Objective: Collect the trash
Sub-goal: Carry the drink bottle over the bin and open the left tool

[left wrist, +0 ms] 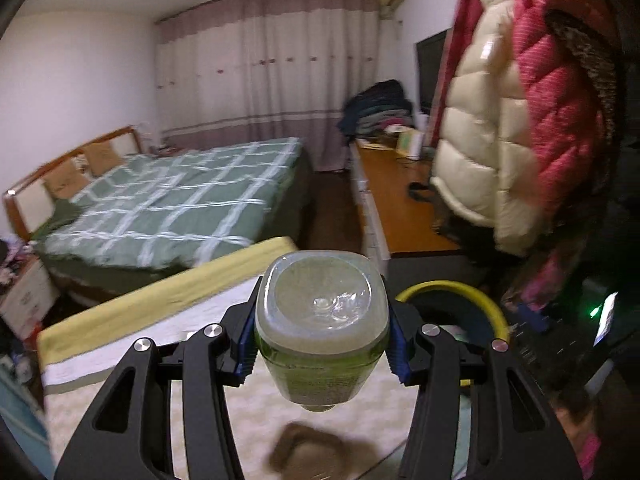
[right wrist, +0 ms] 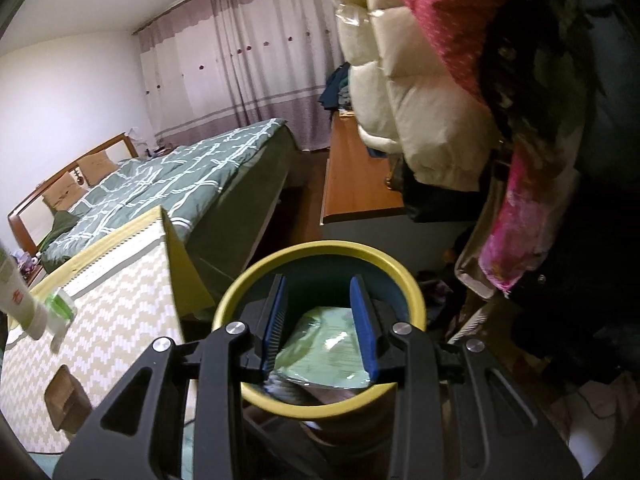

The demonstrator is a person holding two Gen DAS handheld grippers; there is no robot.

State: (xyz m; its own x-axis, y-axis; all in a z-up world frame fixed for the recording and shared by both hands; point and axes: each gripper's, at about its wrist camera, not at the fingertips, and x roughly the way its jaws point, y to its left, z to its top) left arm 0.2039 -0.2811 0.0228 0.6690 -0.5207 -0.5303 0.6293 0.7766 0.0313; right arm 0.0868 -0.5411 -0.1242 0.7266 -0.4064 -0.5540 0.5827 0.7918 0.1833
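Observation:
My left gripper is shut on a clear plastic bottle with a green label, its base toward the camera, held above the zigzag-patterned storage box. The yellow-rimmed trash bin is just to its right. In the right wrist view my right gripper is open, its blue pads over the mouth of the trash bin. A pale green wrapper lies inside the bin between the fingers, not gripped. The bottle and a white tube show at the far left.
A bed with a green checked cover fills the left. A wooden desk stands beyond the bin. Cream and pink puffy coats hang close on the right. The storage box has a yellow trim and stands left of the bin.

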